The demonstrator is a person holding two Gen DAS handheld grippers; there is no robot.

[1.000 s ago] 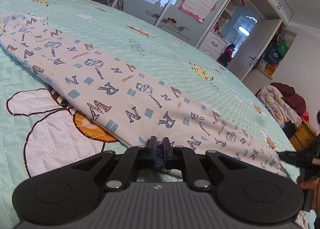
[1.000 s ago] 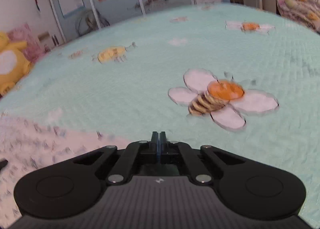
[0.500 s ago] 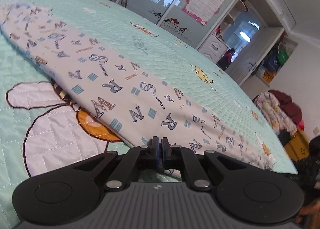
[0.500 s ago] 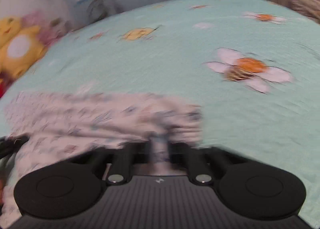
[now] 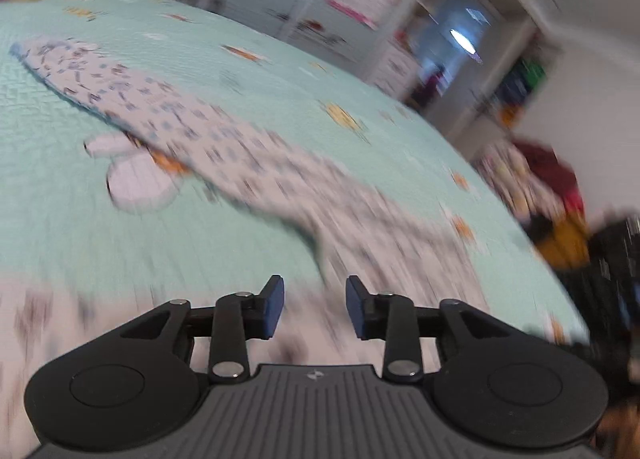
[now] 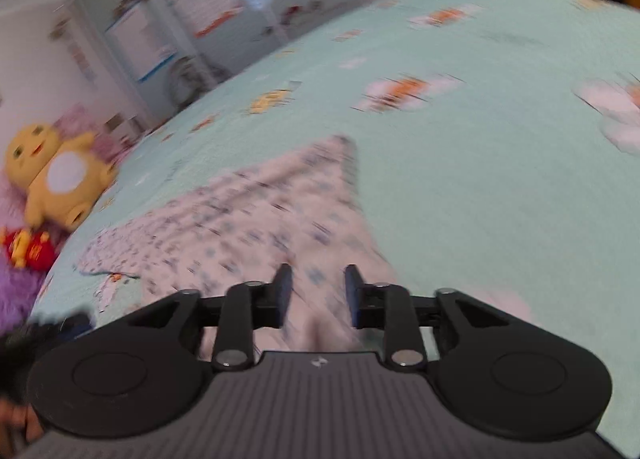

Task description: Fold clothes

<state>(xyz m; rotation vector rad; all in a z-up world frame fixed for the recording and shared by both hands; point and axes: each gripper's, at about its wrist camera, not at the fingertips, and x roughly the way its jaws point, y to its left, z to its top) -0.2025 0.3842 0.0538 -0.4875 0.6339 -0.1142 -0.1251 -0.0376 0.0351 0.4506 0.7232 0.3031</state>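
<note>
Mint quilted bed (image 5: 60,219) carries everything. Both pinched shut a second ago, the left hand-held gripper (image 5: 315,305) and right hand-held gripper (image 6: 318,295) now have opening jaws pressing nothing. Beyond them the letter-print garment (image 5: 224,139) lies folded lengthwise, stretching far-left.

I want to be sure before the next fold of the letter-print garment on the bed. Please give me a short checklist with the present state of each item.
1. Left gripper released: ok, its jaws are opening and the pads press on nothing.
2. Right gripper released: ok, its jaws are opening, the cloth lies below them, not pinched.
3. Letter-print garment lying on the green quilt: ok, it rests there.
4. Garment flat and edges aligned: cannot tell, both views are blurred.
5. Yellow plush toy apart from the garment: ok.
6. Clear view for choosing the next grasp point: not ok, too much blur.
</note>
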